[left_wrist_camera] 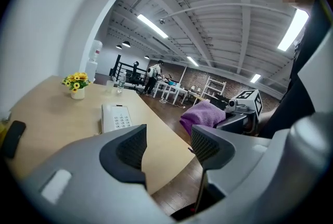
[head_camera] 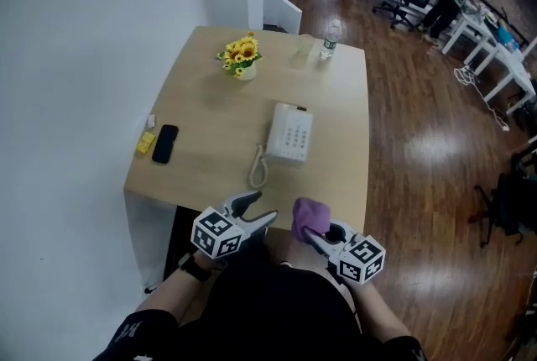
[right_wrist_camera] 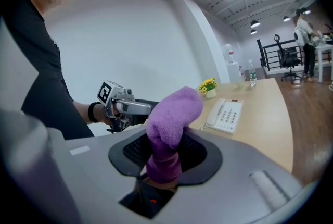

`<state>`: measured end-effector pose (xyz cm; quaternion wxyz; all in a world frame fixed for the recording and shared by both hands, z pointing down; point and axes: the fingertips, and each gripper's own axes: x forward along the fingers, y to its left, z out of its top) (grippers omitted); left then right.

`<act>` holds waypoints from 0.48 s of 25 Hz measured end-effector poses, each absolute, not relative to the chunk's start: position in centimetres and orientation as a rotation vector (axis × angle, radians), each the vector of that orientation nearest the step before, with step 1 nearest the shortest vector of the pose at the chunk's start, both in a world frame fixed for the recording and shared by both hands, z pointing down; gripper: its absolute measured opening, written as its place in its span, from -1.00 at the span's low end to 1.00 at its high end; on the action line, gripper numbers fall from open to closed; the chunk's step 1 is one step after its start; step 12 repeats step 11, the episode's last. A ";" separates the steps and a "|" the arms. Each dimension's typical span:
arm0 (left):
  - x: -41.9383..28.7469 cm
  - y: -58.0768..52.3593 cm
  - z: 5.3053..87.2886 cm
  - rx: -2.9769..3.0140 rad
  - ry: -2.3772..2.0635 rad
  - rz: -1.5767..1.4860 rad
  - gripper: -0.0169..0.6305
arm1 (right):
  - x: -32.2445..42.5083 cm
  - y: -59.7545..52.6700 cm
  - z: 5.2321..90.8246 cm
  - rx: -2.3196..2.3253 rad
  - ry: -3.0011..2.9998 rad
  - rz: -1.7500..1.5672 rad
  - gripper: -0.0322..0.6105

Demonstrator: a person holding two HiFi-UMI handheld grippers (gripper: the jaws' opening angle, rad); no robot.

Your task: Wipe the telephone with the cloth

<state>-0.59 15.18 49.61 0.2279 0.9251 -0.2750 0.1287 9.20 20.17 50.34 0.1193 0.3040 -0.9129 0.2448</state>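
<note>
The right tool (right_wrist_camera: pixel 165 156) pinches the cloth (right_wrist_camera: pixel 174 108); the left tool (left_wrist_camera: pixel 167 147) gapes empty. The telephone (head_camera: pixel 290 133) ahead likely wants light, flat strokes.

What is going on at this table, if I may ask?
A person is at the near edge of the table with tongs in each hand. The right tongs are shut on a purple cloth, held off the table. The left tongs are open and empty. The telephone lies on the table, untouched; wiping has not yet begun.
</note>
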 end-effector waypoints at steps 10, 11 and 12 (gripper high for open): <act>0.2 22.1 50.3 2.537 -0.810 0.369 -0.14 | 12.1 25.9 50.0 0.919 -2.711 0.759 -0.48; 0.3 22.7 50.4 2.532 -0.814 0.370 -0.14 | 12.3 26.4 50.0 0.921 -2.714 0.764 -0.48; 0.3 22.7 50.4 2.532 -0.814 0.370 -0.14 | 12.3 26.4 50.0 0.921 -2.714 0.764 -0.48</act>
